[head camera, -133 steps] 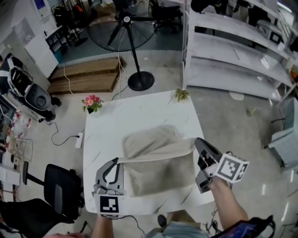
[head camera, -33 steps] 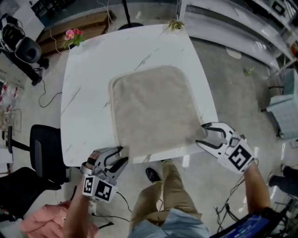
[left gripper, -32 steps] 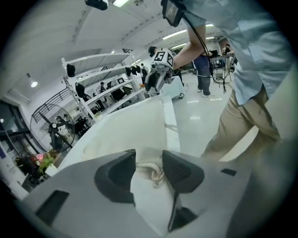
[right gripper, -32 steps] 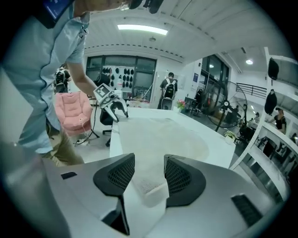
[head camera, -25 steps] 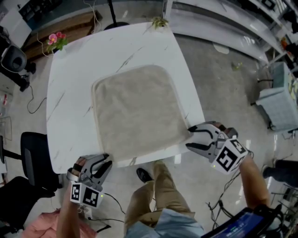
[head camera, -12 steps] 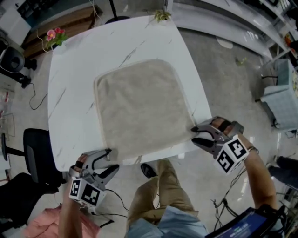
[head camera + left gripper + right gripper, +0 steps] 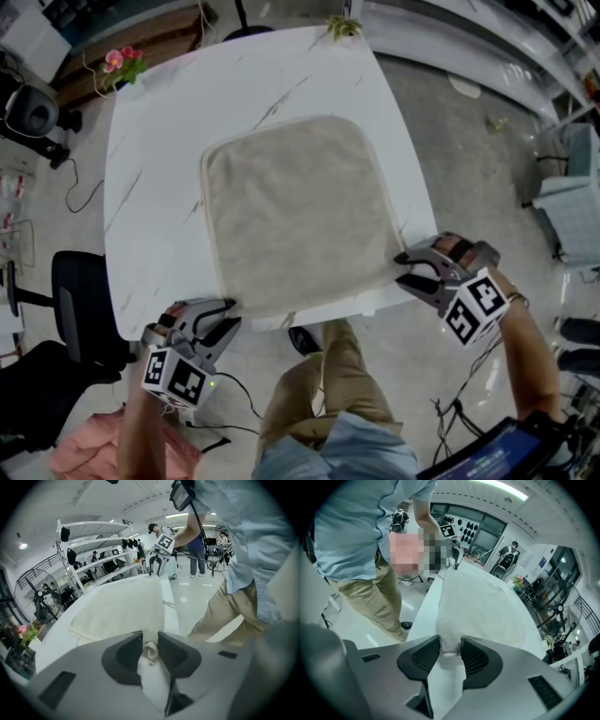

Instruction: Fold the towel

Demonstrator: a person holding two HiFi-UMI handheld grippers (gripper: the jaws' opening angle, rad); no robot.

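Jaws of left gripper and right gripper, just closing, pinch towel corners.

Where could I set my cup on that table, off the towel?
The broad bare table strip left of the towel, and the far band up to the pink flowers and small plant. The right strip is narrow. The near edge is crowded: left tongs and right tongs have just closed on the towel's corners.

Beyond towel, flowers and plant occupy table corners.
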